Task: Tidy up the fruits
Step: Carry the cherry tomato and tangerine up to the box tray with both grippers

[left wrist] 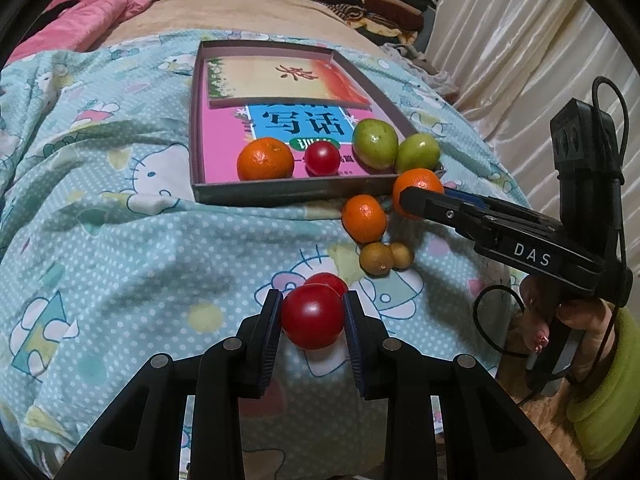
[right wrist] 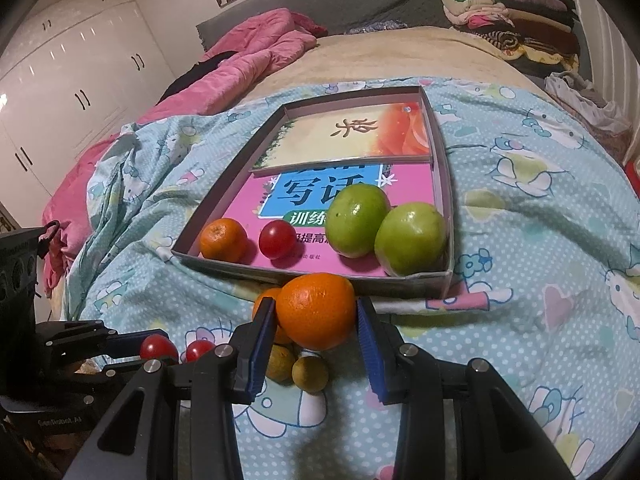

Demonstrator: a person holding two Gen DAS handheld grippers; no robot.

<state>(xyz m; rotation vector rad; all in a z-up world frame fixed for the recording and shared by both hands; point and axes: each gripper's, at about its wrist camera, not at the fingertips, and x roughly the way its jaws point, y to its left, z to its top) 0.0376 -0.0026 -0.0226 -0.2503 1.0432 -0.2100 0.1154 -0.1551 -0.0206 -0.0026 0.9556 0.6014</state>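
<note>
Your left gripper (left wrist: 312,318) is pinching a red tomato (left wrist: 313,316); both pads press its sides and it sits a little above the quilt (left wrist: 120,240). A second tomato (left wrist: 330,281) lies just behind it on the quilt. Your right gripper (right wrist: 316,316) is clamped on an orange (right wrist: 316,310), pads tight on either side, just near of the box (right wrist: 447,216).

Beside that held orange, to its left, a smaller orange (left wrist: 364,218) rests on the quilt, and nearer still two small brown fruits (left wrist: 385,258) lie touching each other.

In the box, along the near wall from left to right, sit an orange (right wrist: 223,239), a tomato (right wrist: 277,239) and two green fruits (right wrist: 358,220) (the pair touch, the right one in the near right corner). They lie on a pink book (right wrist: 256,216); a second book (right wrist: 360,136) fills the far half of the box.

The left wrist view shows your right hand (left wrist: 576,320) on the gripper's handle with a yellow-green cuff (left wrist: 604,392), and a pale curtain (left wrist: 520,40) on the far right. The right wrist view alone shows white wardrobe doors (right wrist: 72,80) on the left, a grey headboard (right wrist: 320,4), and your left gripper from the side at the near left. Both show the pink blanket (right wrist: 248,68) and the pile of folded clothes (right wrist: 516,16) at the far end.
</note>
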